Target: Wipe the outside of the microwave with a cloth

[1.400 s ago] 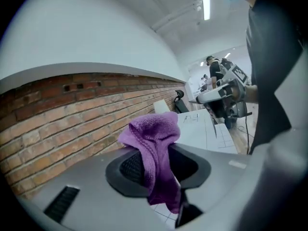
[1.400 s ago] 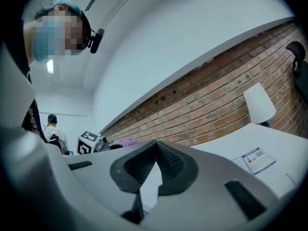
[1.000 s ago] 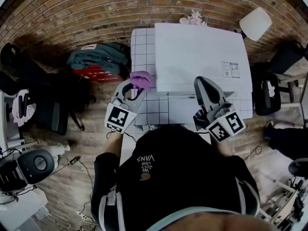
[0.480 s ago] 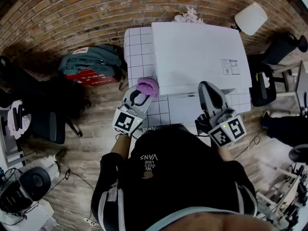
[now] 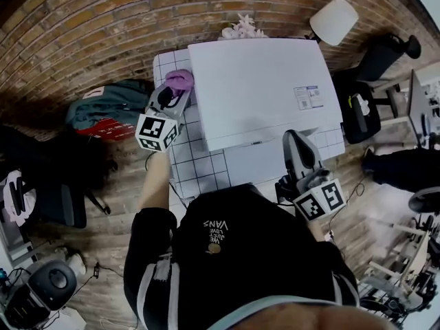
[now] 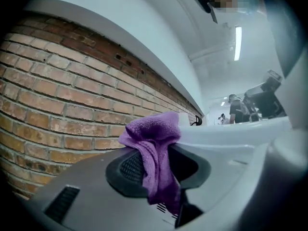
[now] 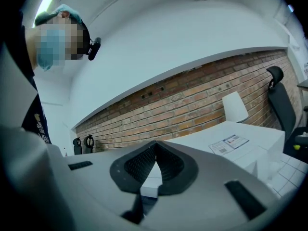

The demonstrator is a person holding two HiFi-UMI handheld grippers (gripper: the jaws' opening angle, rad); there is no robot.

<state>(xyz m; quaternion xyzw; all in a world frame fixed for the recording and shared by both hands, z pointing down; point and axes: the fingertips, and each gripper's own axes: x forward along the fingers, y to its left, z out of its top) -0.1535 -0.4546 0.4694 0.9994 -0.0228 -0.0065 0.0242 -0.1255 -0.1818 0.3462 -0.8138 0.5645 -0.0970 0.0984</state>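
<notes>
- Purple cloth [image 5: 180,80] is bunched up in the left gripper [image 5: 172,92]. Its jaws are clamped on the cloth, with a wad poking out past the tips and a tail hanging down between them.
- That cloth sits at about 10 o'clock of the white microwave [image 5: 265,88], right by the far end of its left side wall. Can't tell whether it's actually pressing on the wall.
- The right gripper [image 5: 297,139] is down at roughly 5 o'clock of the microwave, over its front edge. Its jaws are closed tip to tip with nothing between them.
- The microwave stands on a white grid-tiled table [image 5: 199,170], with a small label sticker [image 5: 308,97] on top toward 3 o'clock.
- A brick wall [image 5: 103,19] runs behind everything at 12 o'clock, and a white lamp shade [image 5: 333,19] is off at about 1 o'clock.
</notes>
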